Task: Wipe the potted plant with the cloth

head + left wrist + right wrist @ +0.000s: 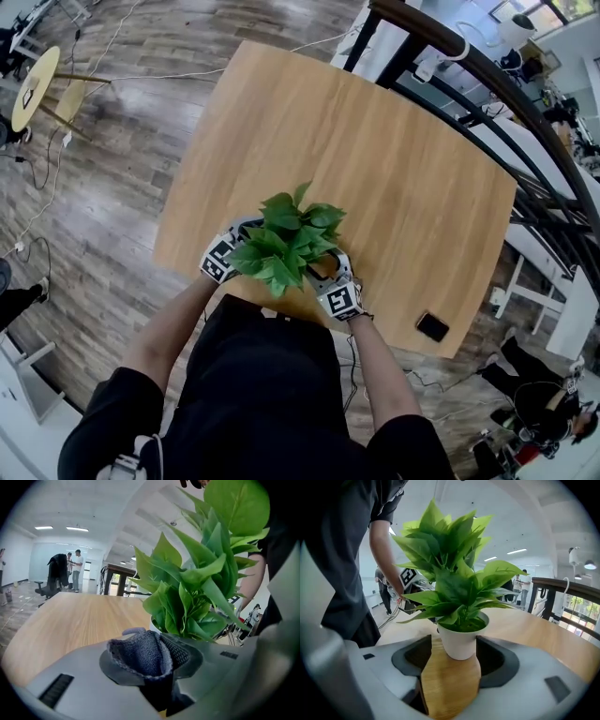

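Note:
A leafy green plant in a small white pot stands on the wooden table near its front edge. My right gripper is open, and the pot stands on the table between its dark pads with narrow gaps on both sides. In the head view the right gripper shows below the leaves. My left gripper is shut on a bunched grey cloth, close beside the plant's leaves on its other side. Foliage partly hides the left gripper in the head view.
A black phone lies at the table's near right corner. A dark stair railing runs along the right. People stand far off across the room. Cables lie on the wooden floor.

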A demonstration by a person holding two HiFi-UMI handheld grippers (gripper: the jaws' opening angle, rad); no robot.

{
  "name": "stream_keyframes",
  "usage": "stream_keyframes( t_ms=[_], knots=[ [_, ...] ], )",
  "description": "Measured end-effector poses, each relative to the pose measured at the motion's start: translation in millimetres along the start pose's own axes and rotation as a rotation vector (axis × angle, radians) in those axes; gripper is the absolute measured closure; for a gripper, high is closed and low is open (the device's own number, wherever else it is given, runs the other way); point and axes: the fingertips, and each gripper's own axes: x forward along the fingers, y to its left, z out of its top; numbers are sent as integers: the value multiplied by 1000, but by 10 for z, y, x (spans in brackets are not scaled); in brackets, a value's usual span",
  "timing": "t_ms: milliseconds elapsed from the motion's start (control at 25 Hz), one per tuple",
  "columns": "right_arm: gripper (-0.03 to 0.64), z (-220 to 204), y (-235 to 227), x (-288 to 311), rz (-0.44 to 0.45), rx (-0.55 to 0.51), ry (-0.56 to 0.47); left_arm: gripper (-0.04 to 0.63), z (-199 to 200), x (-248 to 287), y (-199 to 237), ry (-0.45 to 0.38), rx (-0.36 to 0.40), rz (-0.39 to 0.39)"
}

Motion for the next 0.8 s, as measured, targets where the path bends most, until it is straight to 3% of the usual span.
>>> stream_keyframes(
  t_ms=[240, 440, 680, 800],
  knots=[
    [344, 28, -83, 79, -8, 21, 12, 453, -59, -78, -161, 23, 52, -76],
    [344, 58, -83, 104, 1, 29, 21, 456, -142, -138, -242, 17, 28, -70],
    [344, 59, -70, 121, -16, 50, 27, 456, -235, -159, -489, 59, 73, -161],
    [344, 87, -68, 159, -22, 68, 19, 454, -271, -168, -569, 57, 51, -161]
  ],
)
